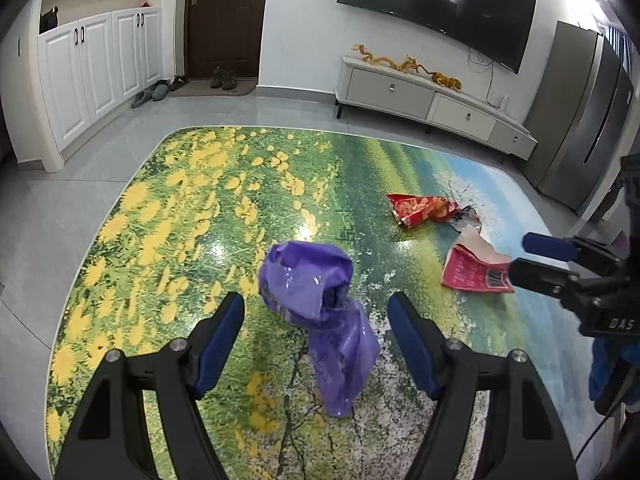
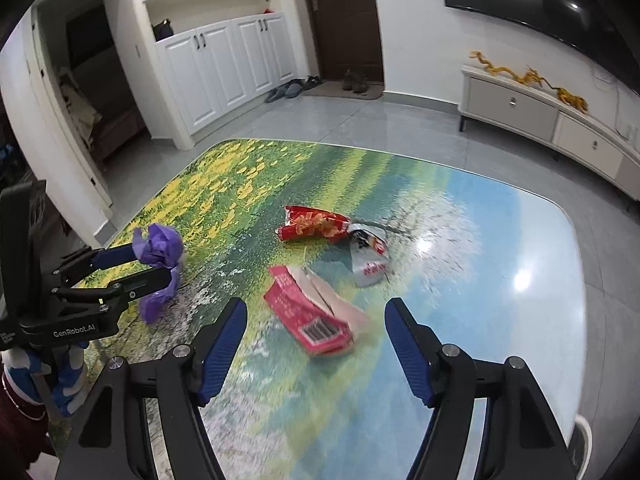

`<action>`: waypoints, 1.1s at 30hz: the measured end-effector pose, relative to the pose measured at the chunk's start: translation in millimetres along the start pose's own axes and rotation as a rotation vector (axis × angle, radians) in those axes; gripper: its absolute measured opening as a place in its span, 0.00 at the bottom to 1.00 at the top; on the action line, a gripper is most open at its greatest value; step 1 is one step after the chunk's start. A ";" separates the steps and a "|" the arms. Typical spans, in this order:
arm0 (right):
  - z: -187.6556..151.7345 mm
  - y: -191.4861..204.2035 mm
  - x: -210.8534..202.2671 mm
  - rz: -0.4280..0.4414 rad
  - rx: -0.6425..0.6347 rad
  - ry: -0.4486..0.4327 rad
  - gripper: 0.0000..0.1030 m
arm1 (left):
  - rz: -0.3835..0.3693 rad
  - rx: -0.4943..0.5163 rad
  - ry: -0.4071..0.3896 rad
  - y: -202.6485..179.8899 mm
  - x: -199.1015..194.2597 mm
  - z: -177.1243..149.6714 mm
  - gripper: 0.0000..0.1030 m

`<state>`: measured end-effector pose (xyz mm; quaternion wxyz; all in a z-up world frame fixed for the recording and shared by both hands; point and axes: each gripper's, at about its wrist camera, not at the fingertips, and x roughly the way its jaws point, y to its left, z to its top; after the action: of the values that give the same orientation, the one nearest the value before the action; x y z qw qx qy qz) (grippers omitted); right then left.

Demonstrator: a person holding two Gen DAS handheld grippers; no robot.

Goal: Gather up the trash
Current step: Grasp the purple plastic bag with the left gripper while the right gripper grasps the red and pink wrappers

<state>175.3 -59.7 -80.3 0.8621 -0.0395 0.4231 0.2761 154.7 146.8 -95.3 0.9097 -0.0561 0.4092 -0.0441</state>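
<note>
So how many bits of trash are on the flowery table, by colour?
Purple: 1, the plastic bag
Red: 2, the snack bag and the torn carton
Silver: 1, the wrapper
Total: 4

My surface (image 2: pixel 500 240) is glossy, printed with a meadow and yellow flowers. On it lie a purple plastic bag (image 1: pixel 320 312), a red snack bag (image 2: pixel 316 224), a torn red carton (image 2: pixel 312 316) and a silver wrapper (image 2: pixel 368 264).

Motion blurs the red carton (image 2: pixel 310 316); the television (image 2: pixel 560 8) runs off frame.
</note>
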 end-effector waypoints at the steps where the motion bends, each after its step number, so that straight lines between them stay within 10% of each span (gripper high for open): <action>1: 1.1 -0.8 5.0 0.006 -0.005 0.004 0.67 | 0.006 0.000 0.004 1.1 1.7 -0.6 0.71; 15: -3.9 -16.7 21.1 0.053 0.026 0.011 0.67 | 0.099 -0.144 0.022 58.8 -10.5 -20.2 0.71; 33: 6.3 -19.0 21.3 0.070 -0.128 -0.013 0.77 | 0.128 0.029 -0.040 26.8 -8.7 5.6 0.71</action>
<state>199.9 -64.5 -95.4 0.8504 -0.0777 0.4000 0.3327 154.1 174.7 -88.9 0.9193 -0.0174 0.3931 0.0091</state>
